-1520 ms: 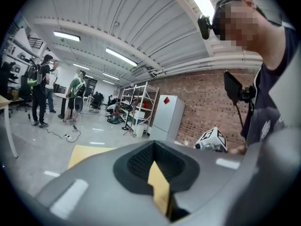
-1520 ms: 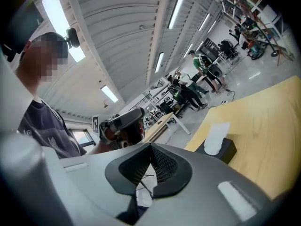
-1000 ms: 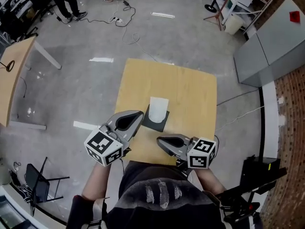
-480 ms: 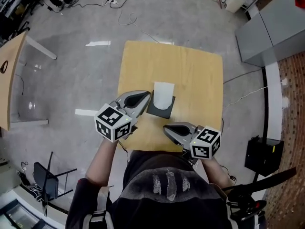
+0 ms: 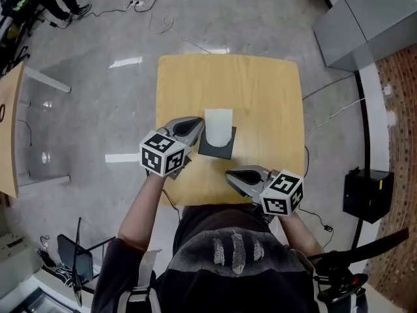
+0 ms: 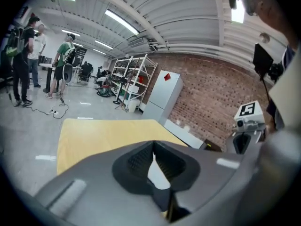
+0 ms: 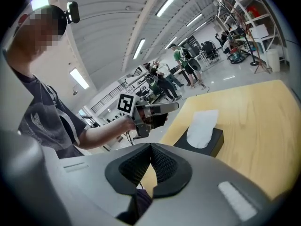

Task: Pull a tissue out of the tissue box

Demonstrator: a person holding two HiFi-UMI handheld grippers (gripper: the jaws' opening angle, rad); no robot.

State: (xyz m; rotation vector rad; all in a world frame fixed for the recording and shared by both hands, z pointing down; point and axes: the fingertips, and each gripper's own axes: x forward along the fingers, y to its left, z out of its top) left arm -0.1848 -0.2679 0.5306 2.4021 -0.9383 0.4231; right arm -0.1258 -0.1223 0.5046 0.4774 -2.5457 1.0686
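Note:
A black tissue box (image 5: 218, 146) stands on the yellow table (image 5: 260, 90), with a white tissue (image 5: 218, 124) sticking up from its top. My left gripper (image 5: 195, 125) is shut, its tips right beside the box's left side at tissue height; I cannot tell whether they touch. In the left gripper view its jaws (image 6: 154, 144) meet, and a white sliver shows behind them. My right gripper (image 5: 231, 173) hangs shut over the table's near edge, short of the box. The right gripper view shows its jaws (image 7: 150, 146) empty, the box (image 7: 215, 141), the tissue (image 7: 202, 125) and the left gripper (image 7: 157, 108).
A grey cabinet (image 5: 365, 18) stands at the back right, and a black case (image 5: 368, 194) sits on the floor to the right. Another table (image 5: 10, 129) is at the left, a folding chair (image 5: 71, 259) near left. People (image 6: 23, 65) stand far off.
My left gripper has moved forward and down, from the table's near left edge to the left side of the box. The right gripper has sunk a little and stays near the front edge.

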